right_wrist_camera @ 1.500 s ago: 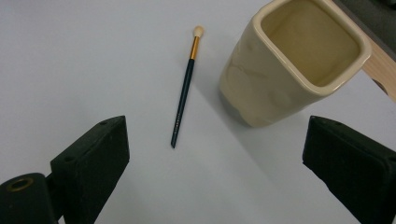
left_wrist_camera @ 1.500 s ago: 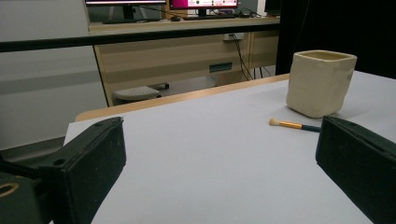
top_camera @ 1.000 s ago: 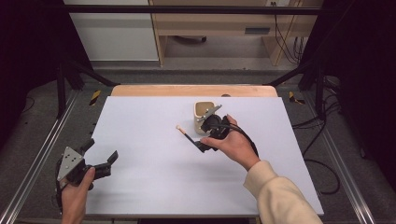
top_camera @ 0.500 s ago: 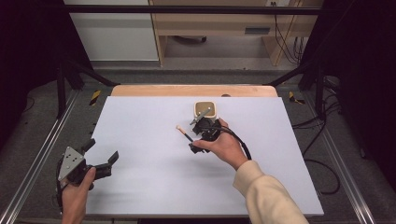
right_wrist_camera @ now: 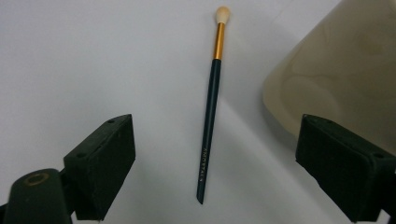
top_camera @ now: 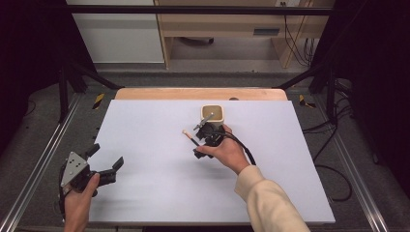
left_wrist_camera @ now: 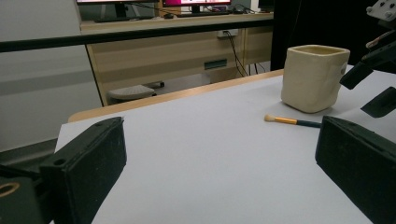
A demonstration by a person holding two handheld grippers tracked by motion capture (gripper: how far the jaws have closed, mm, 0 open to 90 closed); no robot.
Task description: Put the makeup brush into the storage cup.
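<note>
A slim make-up brush [top_camera: 189, 137] with a dark handle, gold ferrule and pale tip lies flat on the white table, just left of a cream cup [top_camera: 212, 115]. My right gripper [top_camera: 197, 141] hovers over the brush, pointing down at it. In the right gripper view the brush [right_wrist_camera: 212, 102] lies lengthwise between the jaws, which have just been closing a little but stand wide and touch nothing, so the right gripper [right_wrist_camera: 215, 137] is open. The cup [right_wrist_camera: 345, 70] is close beside the right-hand jaw. My left gripper [top_camera: 106, 154] rests open at the near left; its view shows the brush [left_wrist_camera: 292, 122] and the cup [left_wrist_camera: 314, 77].
A white sheet [top_camera: 145, 125] covers the table, with a wooden strip [top_camera: 193, 93] along the far edge. Metal rails [top_camera: 38, 169] run along the left side. A black cable [top_camera: 244, 147] trails from the right gripper. Beyond the table stand a desk and cabinets.
My right hand has moved left, towards me and lower, from beside the cup to over the brush. The left gripper has kept still.
</note>
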